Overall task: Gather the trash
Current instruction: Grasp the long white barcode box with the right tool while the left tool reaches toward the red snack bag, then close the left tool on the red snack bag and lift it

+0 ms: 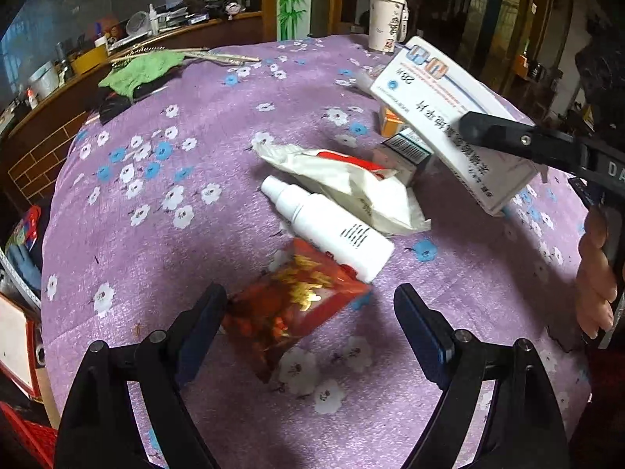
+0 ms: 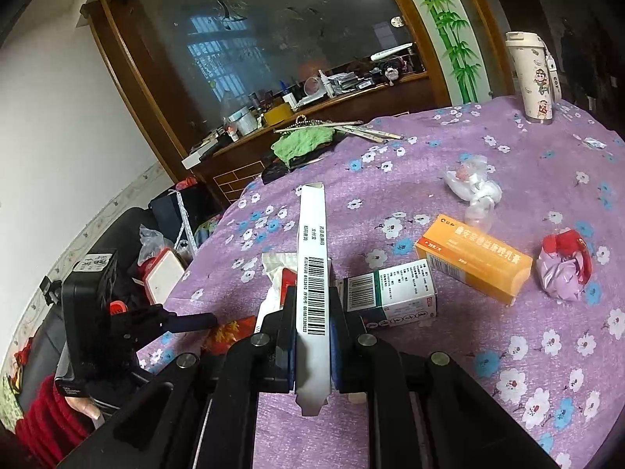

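My left gripper (image 1: 312,308) stands open over the purple flowered tablecloth (image 1: 164,258), its jaws on either side of a red and gold foil packet (image 1: 297,308) without pressing it. Just beyond lie a white spray bottle (image 1: 328,226) and a crumpled white wrapper (image 1: 351,183). My right gripper (image 2: 312,308) is shut on a flat white medicine box (image 2: 312,258), held edge-up above the table; the left wrist view shows that white medicine box (image 1: 449,117) at upper right. A green-and-white carton (image 2: 390,293), an orange box (image 2: 472,262), a red-and-silver crumpled wrapper (image 2: 562,269) and clear plastic scraps (image 2: 472,187) lie ahead.
A white lidded tumbler (image 2: 533,74) stands at the table's far edge. A green cloth (image 2: 304,144) and chopsticks (image 2: 351,127) lie at the far left. A wooden sideboard (image 2: 273,117) crowded with small items runs behind. Bags and a red crate (image 1: 27,434) sit on the floor left.
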Demonstrator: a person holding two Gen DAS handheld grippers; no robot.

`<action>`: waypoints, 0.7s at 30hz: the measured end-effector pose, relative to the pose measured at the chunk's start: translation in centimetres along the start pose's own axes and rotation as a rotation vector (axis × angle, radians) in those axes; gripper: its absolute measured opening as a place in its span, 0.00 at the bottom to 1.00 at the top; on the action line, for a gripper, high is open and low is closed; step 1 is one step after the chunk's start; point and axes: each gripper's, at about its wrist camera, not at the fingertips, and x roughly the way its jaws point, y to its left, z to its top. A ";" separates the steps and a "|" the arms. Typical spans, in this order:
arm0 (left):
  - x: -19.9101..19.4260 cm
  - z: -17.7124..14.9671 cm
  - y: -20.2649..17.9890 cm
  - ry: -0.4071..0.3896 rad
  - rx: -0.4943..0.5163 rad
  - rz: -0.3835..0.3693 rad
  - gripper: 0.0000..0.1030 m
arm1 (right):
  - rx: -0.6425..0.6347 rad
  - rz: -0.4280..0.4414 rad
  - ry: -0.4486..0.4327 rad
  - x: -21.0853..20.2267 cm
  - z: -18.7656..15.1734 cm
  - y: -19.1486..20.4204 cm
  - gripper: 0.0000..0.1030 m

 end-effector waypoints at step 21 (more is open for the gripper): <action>-0.7 -1.4 1.2 -0.080 -0.273 0.086 0.11 | -0.076 -0.023 0.024 0.6 -0.5 1.6 0.14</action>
